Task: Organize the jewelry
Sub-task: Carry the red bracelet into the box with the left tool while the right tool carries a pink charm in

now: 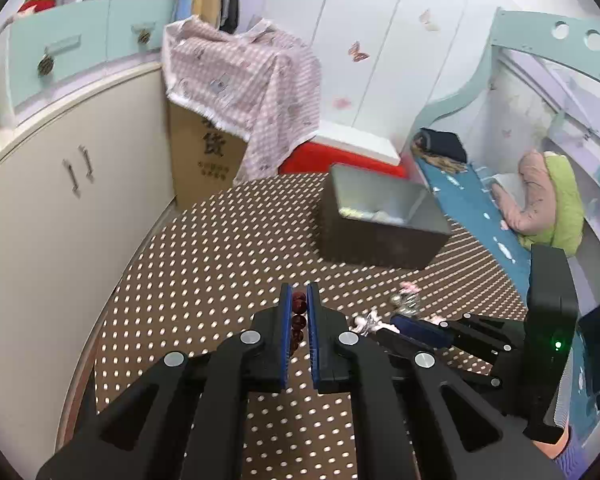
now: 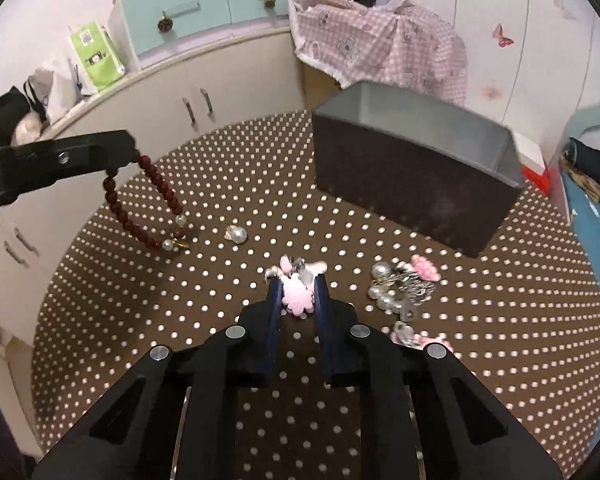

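Left claw [image 2: 134,156] pinches limp dark-red bead bracelet [image 2: 148,204], upper left; right claw [image 2: 296,292] narrow around light, fragile pink flower charm [image 2: 297,298], centre — grip its body.

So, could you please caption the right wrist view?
Right claw closes around pink charm; left claw dangles red bead bracelet.
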A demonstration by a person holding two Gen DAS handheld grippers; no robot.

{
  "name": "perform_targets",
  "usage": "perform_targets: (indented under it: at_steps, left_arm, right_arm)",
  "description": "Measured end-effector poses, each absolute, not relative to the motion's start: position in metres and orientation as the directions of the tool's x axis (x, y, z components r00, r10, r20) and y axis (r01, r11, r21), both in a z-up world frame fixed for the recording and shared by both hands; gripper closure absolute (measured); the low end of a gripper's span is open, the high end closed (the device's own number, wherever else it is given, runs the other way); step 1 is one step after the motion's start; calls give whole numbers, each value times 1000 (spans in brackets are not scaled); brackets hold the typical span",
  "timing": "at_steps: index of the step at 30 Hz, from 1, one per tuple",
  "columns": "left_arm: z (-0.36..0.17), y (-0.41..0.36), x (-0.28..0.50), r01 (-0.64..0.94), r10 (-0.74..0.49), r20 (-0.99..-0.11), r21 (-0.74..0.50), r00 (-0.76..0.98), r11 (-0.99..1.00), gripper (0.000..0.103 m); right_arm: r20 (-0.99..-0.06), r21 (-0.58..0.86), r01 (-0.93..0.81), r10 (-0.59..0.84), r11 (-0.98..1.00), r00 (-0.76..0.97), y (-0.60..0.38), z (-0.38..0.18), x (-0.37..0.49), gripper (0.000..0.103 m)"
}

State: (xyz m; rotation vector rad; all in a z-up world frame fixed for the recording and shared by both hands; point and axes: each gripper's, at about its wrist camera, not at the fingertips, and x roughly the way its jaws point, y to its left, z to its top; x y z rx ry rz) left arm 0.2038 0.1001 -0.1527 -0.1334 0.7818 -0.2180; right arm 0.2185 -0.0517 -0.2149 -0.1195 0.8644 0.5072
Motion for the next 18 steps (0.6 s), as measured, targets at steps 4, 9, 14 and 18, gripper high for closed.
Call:
perform_targets:
  at_steps: [4, 9, 14, 18]
  left_arm:
    - [-135, 91, 205, 184, -276, -655, -207, 703, 961, 97]
    - [-112, 77, 211, 238, -320, -622, -214, 715, 947, 97]
    - [-86, 59, 228, 292, -356, -595, -206, 721, 934, 97]
    - [-71, 41, 249, 338, -397, -585, -214, 707, 917, 97]
  right_arm:
    - [-721, 109, -463, 390, 880, 572, -67, -191, 216, 86]
    - [-684, 107, -451, 395, 886, 613, -86, -160, 216, 86]
    - [-646, 104, -429, 389, 898, 657, -104, -129, 226, 86]
    - [-628, 100, -402, 371, 910, 684, -119, -112, 246, 86]
